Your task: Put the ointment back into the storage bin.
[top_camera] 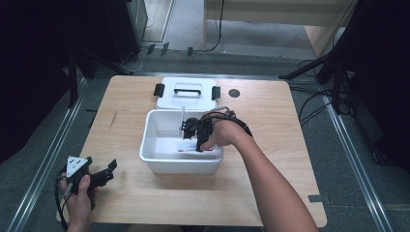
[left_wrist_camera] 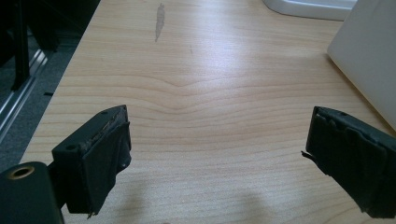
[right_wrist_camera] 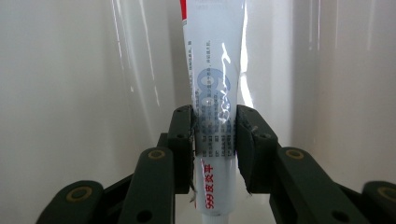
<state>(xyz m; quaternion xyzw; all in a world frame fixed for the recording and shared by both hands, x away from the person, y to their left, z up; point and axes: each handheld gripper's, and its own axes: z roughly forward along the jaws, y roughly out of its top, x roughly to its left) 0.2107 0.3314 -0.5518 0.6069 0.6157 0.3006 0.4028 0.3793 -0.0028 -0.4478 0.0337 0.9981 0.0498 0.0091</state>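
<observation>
The right gripper point(right_wrist_camera: 215, 140) is clamped on a white ointment tube point(right_wrist_camera: 214, 84) low inside the white bin point(top_camera: 150, 145) at table centre. The left gripper point(left_wrist_camera: 215, 158), jaws apart and empty, idles at seven o'clock. Judged: tube gripped; whether it goes in or comes out cannot be told. The lid point(top_camera: 169, 99) lies off at twelve o'clock.

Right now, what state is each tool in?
Left tool: open, nothing between the jaws, over the table.
Right tool: shut on the ointment tube inside the white bin.

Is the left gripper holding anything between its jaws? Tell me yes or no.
No: in the left gripper view the left gripper has its jaws wide apart, with only the bare wooden table between them.
</observation>
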